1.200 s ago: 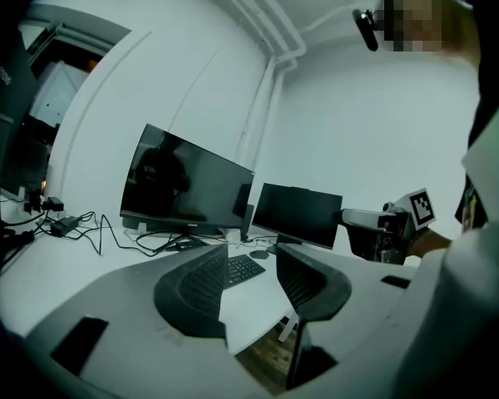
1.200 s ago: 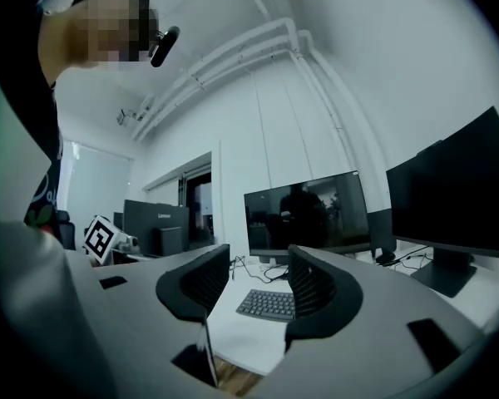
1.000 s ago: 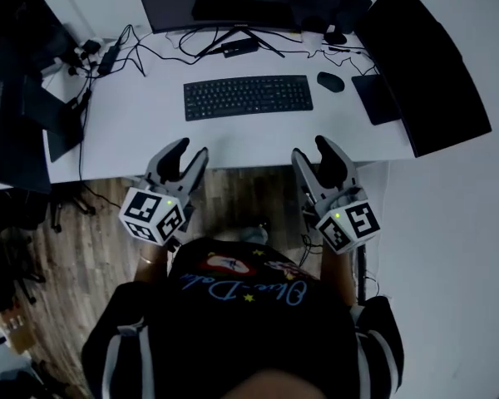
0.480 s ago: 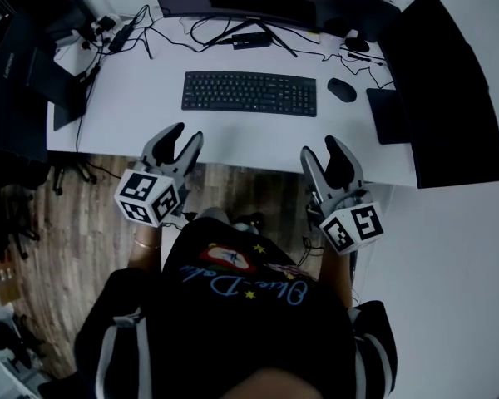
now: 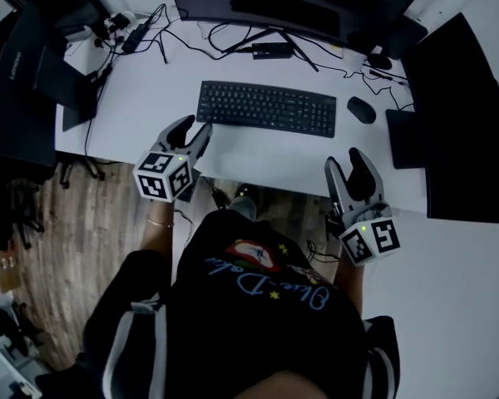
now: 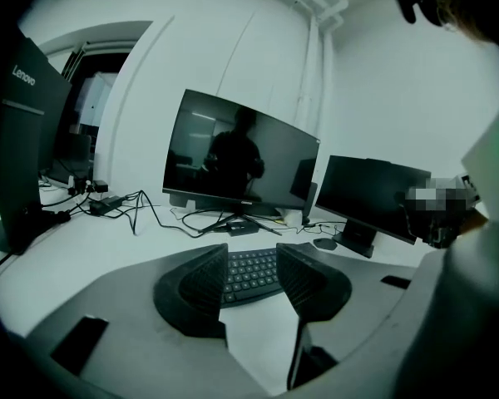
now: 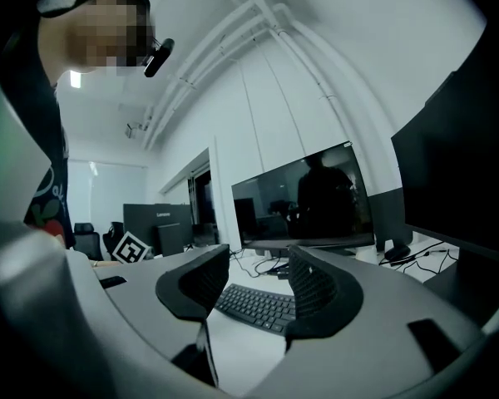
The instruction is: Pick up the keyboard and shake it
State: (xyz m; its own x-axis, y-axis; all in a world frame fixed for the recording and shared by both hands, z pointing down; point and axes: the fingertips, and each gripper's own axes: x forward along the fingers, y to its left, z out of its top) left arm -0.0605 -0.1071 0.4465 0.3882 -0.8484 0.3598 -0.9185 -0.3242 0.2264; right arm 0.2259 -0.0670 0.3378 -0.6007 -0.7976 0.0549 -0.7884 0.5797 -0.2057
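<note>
Left tool [image 5: 195,126] short of keyboard [image 5: 266,109], seen overhead

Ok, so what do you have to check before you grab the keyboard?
1. Left gripper open: ok, jaws apart, nothing between them.
2. Right gripper open: ok, jaws apart, nothing between them.
3. Keyboard free to lift: ok, it lies flat on the desk with nothing on top.
4. Grippers at the keyboard's ends: not ok, both are short of it, near the desk's front edge.
5. Mouse out of the way: ok, it sits apart from the keyboard's right end.
6. Keyboard tied down by a cable: cannot tell.
</note>
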